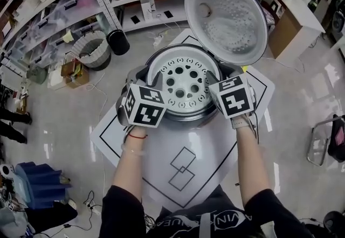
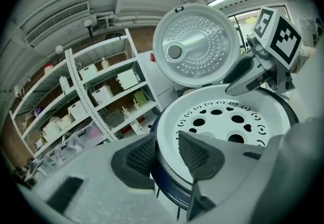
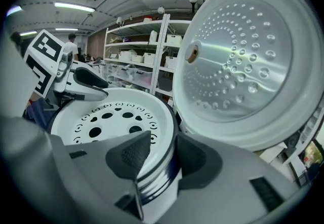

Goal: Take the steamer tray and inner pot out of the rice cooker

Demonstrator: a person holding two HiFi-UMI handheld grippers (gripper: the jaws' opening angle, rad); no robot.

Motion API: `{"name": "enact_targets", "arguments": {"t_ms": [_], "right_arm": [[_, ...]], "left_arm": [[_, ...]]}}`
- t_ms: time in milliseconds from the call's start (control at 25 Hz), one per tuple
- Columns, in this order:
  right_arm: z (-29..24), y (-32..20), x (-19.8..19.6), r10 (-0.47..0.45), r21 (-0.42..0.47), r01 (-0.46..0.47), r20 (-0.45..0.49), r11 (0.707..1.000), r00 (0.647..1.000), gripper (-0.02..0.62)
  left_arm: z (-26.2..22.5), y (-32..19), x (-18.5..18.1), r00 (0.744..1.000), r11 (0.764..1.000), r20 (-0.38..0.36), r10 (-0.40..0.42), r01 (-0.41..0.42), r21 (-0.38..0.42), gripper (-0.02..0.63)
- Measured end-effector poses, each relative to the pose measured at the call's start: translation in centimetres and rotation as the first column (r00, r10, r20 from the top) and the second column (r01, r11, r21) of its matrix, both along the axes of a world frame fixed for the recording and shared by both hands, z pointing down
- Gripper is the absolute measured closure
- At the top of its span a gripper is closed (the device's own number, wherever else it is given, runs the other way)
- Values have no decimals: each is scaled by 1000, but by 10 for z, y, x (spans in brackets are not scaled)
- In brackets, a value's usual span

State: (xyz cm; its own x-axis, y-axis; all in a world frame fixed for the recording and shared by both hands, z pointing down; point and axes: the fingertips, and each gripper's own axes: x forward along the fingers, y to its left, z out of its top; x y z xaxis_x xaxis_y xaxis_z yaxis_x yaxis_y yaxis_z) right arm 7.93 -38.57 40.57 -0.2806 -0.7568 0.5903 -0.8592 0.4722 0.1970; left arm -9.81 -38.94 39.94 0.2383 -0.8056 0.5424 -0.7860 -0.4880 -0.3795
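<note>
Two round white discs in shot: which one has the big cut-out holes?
The steamer tray, lying flat in the rice cooker. The other disc, the raised lid's inner plate, shows only small dimples and a knob.

Plastic, metal and rubber are showing around the cooker.
The steamer tray [image 1: 183, 82] is looking like smooth, matt white plastic; the lid plate [image 1: 229, 16] is shining as dimpled metal; the rice cooker body [image 2: 165, 184] is gleaming glossy dark blue; the left hand-held gripper [image 2: 166, 154] is showing matt grey plastic with rough, meshed black pads [image 2: 193, 154].
</note>
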Motion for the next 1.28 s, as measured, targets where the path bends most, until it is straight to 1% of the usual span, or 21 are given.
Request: {"name": "enact_targets", "arguments": {"t_ms": [120,160,200,320,440,480,560,600,680,720,760,840,960,1000,1040,1120,1240,1280], "right_arm": [[-6,2,1,2,48,-1,-21,999,1000,437],[-8,3,2,1,65,1,-36,998,999,440],[-9,3,2,1,80,3,-46,997,999,468],[-9,2,2,-2,86,6,-48,996,999,468],[-9,3,3,-9,74,15,-78,997,997,465],[-10,3,4,-7,79,14,-79,997,997,466],[-11,4,6,9,87,-5,-44,996,999,469],[-12,5,7,15,90,-13,-30,996,999,472],[-12,6,6,14,97,-10,-45,995,999,474],[-12,5,6,9,99,-3,-62,995,998,474],[-12,4,6,5,99,3,-74,995,997,474],[-11,3,5,0,91,7,-78,996,997,474],[-15,2,3,-9,101,21,-121,995,993,480],[-16,1,2,-7,105,21,-130,994,992,483],[-16,1,2,-6,107,20,-131,994,991,485],[-17,0,2,-11,115,27,-136,993,991,487],[-24,-4,0,-27,160,54,-162,986,986,496],[-29,-5,-1,-33,186,65,-173,980,984,517]], "left_arm": [[-8,3,1,1000,999,-12,9,-8,52,477],[-12,4,2,1000,997,-22,20,-18,76,523],[-15,5,4,999,995,-28,29,-27,93,598],[-12,7,5,999,995,-7,33,-32,97,598],[-20,8,3,999,990,-22,24,-21,136,597],[-23,8,2,999,989,-29,21,-17,144,594],[-25,9,0,999,989,-41,14,-8,145,574],[-25,10,-2,999,990,-48,10,-3,140,554],[-22,11,-4,997,993,-73,12,-3,115,514],[-19,11,-3,995,996,-95,18,-10,94,469],[-16,11,-2,993,997,-118,23,-14,75,438],[-14,11,-2,990,998,-138,24,-15,66,437],[-12,13,1,995,997,-98,34,-27,71,434],[-10,14,2,995,997,-95,39,-33,67,431],[-9,15,4,994,997,-101,40,-34,63,418],[-8,16,4,992,998,-117,37,-30,60,413],[-9,16,5,991,998,-125,38,-30,60,411],[-9,15,6,991,998,-131,38,-30,59,408]]}}
